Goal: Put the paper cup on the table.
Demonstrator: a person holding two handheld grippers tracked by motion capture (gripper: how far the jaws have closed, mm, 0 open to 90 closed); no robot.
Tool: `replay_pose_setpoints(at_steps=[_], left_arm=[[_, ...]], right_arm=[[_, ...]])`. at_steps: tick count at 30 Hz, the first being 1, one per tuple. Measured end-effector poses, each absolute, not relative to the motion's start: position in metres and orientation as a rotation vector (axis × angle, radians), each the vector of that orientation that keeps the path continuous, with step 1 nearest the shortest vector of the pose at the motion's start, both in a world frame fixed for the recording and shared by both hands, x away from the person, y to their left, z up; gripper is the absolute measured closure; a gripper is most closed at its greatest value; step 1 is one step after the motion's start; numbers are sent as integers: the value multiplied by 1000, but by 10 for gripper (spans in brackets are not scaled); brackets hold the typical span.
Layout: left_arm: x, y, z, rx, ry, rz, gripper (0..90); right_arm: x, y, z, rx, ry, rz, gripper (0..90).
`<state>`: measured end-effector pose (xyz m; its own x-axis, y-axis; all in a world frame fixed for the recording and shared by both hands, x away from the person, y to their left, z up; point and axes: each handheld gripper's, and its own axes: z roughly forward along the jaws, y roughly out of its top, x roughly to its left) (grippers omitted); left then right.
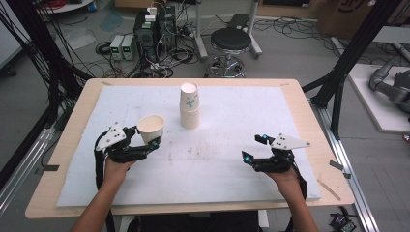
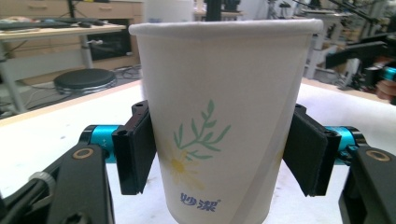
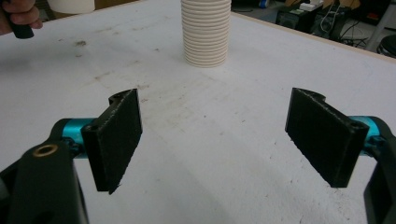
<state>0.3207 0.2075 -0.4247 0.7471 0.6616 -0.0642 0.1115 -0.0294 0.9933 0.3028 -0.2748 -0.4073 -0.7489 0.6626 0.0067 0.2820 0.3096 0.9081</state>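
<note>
Holding a single white paper cup with a green sprig and daisy print in the left gripper, I am pinching it at mid-wall, one black pad on each side, upright over the left part of the white foam-covered table. It is sitting near the tall stack of ribbed white paper cups. The right gripper is hovering spread and empty. My read: the cup is featherlight and thin-walled, so it is crushing easily; gripping lower, nearer the stiff base, is looking safer than squeezing harder.
</note>
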Motion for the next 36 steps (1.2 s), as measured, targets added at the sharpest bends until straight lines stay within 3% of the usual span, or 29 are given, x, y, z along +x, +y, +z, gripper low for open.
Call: replay_pose_setpoints(at_steps=[17, 36], left_arm=[[351, 224, -454, 1614, 974, 569, 327], [345, 215, -456, 1857, 1047, 611, 334]], right_arm=[[300, -277, -409, 842, 2219, 1412, 190], [299, -280, -411, 844, 2222, 1401, 190]])
